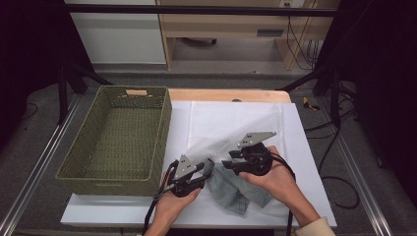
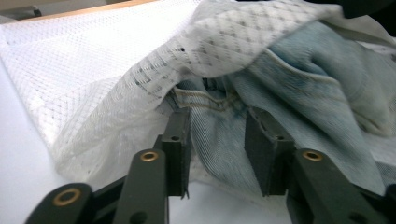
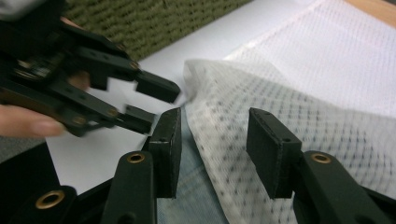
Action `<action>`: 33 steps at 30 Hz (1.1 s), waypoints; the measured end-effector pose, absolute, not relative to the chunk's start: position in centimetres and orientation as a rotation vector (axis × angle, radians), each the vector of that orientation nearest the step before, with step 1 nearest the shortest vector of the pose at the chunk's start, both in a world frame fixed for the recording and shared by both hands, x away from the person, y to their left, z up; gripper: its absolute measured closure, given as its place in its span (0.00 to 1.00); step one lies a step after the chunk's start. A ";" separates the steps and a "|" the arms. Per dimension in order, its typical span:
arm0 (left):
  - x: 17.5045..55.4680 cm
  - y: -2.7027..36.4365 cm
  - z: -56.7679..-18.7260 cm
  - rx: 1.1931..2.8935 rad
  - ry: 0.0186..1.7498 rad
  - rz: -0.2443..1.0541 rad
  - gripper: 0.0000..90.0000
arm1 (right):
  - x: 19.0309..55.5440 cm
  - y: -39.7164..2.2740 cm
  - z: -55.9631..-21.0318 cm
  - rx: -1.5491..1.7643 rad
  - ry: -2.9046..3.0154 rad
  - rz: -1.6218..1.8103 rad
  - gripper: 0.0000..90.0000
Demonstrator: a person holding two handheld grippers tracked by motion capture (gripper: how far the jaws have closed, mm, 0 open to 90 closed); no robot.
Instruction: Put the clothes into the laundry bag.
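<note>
A white mesh bag [image 1: 231, 125] lies flat on the white table top [image 1: 305, 162], with a light blue denim garment [image 1: 236, 192] coming out of its near end. My left gripper [image 1: 210, 166] is at the bag's near left corner. In the left gripper view the gripper [image 2: 217, 140] is open, and the denim [image 2: 299, 84] lies under the lifted mesh [image 2: 93, 79], just beyond the pads. My right gripper [image 1: 227, 164] faces it from the right. In the right gripper view the gripper [image 3: 215, 140] is open over the mesh edge [image 3: 303, 93] and the denim [image 3: 187, 196], with the left gripper [image 3: 154, 103] close in front.
A green woven basket [image 1: 103, 176] stands on the left half of the table, its wall [image 3: 154, 18] close behind the left gripper. The wooden table edge [image 1: 226, 94] runs along the far side. Black frame posts stand on both sides of the table.
</note>
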State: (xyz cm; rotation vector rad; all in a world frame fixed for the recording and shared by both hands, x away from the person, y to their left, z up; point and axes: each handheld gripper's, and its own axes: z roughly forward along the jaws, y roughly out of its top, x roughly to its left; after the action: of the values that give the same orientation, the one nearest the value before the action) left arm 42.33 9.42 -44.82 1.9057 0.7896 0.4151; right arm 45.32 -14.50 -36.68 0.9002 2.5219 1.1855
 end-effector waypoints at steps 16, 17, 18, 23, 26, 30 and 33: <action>39.2 10.4 -45.8 1.983 0.745 0.368 0.49 | 44.9 -14.9 -36.3 0.913 2.529 1.133 1.00; 39.0 10.4 -46.1 1.996 0.737 0.353 0.49 | 44.8 -14.8 -36.1 0.907 2.535 1.135 1.00; 39.0 10.4 -46.1 1.996 0.737 0.353 0.47 | 44.7 -14.7 -36.1 0.902 2.534 1.141 1.00; 38.8 9.5 -46.4 1.993 0.735 0.294 0.37 | 44.4 -14.6 -36.0 0.886 2.542 1.141 1.00; 39.1 8.7 -46.8 2.011 0.730 0.259 0.33 | 44.3 -14.8 -36.1 0.894 2.552 1.142 1.00; 39.5 7.8 -46.9 2.010 0.729 0.243 0.31 | 44.1 -14.8 -36.2 0.893 2.552 1.142 1.00; 39.6 7.4 -46.6 1.994 0.732 0.250 0.34 | 44.1 -14.8 -36.2 0.893 2.554 1.142 1.00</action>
State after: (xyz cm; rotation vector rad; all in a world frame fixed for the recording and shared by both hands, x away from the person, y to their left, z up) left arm 39.56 7.42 -46.60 1.9938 0.7320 0.2500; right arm 44.05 -14.83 -36.20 0.8930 2.5542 1.1417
